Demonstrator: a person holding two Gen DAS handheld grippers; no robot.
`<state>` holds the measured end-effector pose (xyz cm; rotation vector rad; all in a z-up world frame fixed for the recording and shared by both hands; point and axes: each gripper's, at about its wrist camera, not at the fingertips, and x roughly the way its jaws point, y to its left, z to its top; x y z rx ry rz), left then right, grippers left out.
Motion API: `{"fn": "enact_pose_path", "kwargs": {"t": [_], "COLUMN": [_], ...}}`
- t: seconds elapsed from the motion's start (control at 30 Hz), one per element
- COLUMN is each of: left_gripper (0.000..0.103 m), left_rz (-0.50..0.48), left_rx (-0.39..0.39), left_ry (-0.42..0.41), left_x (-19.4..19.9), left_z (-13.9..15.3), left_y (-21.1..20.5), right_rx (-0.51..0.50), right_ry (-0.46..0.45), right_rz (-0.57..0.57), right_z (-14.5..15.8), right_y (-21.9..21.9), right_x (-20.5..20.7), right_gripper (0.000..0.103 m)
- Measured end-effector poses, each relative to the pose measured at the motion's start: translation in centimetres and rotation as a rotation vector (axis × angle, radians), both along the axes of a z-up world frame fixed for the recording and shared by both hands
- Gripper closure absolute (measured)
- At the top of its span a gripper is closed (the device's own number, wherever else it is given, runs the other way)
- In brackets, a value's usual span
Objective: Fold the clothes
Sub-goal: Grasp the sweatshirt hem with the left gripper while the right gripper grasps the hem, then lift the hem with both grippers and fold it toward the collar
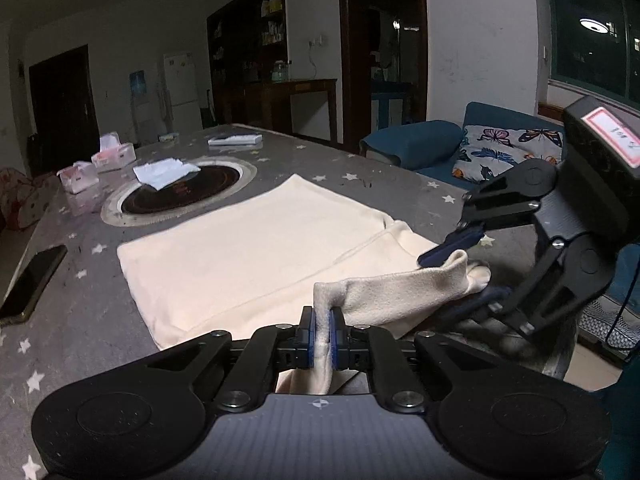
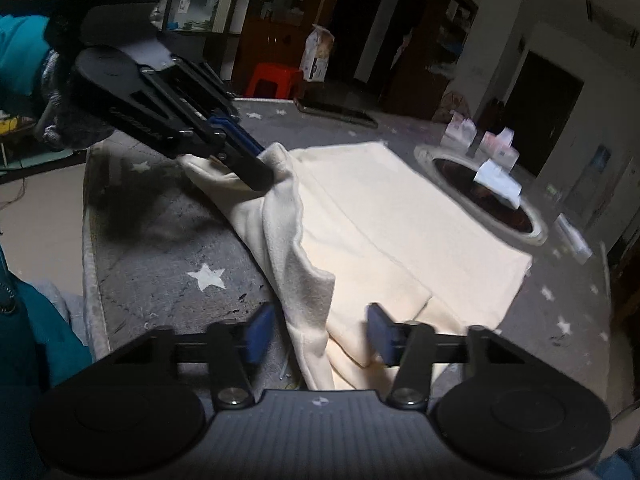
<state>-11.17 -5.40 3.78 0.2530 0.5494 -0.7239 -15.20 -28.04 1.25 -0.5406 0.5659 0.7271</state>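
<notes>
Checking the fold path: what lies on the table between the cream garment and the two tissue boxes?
In the left wrist view, the round inset burner with a white cloth on it lies between the cream garment and the tissue boxes.

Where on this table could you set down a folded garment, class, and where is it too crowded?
Bare table lies between the phone and the cream garment, and by the near corner beside the left gripper. It is crowded beyond the round hob: tissue packs and a white cloth. The right gripper straddles the garment's edge.
</notes>
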Motion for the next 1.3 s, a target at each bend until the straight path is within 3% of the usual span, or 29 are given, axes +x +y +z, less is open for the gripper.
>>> {"fn": "enact_pose_path", "kwargs": {"t": [0.1, 0.17, 0.3, 0.5, 0.6, 0.73, 0.97, 1.3], "left_gripper": [0.088, 0.084, 0.067, 0.064, 0.066, 0.092, 0.096, 0.096], "left_rz": [0.000, -0.001, -0.004, -0.009, -0.027, -0.037, -0.048, -0.097], "left_rx": [0.008, 0.027, 0.071, 0.168, 0.206, 0.233, 0.175, 0.042], "left_ry": [0.003, -0.009, -0.034, -0.080, -0.102, -0.121, -0.132, -0.073], "left_x": [-0.7, -1.4, -2.8, -3.9, -4.1, -4.1, -5.1, -10.3], "left_z": [-0.2, -0.3, -0.6, -1.7, -2.3, -2.7, -0.8, 4.0], "left_y": [0.6, 1.0, 1.6, 2.1, 2.1, 2.3, 2.6, 4.1], "right_rx": [0.025, 0.047, 0.085, 0.118, 0.127, 0.138, 0.170, 0.189], "right_ry": [0.041, 0.065, 0.087, 0.080, 0.073, 0.055, 0.029, 0.045], "right_rz": [-0.010, -0.023, -0.052, -0.078, -0.086, -0.095, -0.112, -0.030], "right_z": [0.1, 0.5, 1.1, 2.0, 2.1, 2.1, 2.8, 7.5], "right_y": [-0.2, -0.3, -0.4, -0.4, -0.4, -0.4, -1.1, -3.0], "right_x": [0.7, 1.1, 1.5, 1.6, 1.5, 1.0, -0.1, -6.7], "right_gripper": [0.083, 0.087, 0.088, 0.089, 0.089, 0.092, 0.094, 0.094]}}
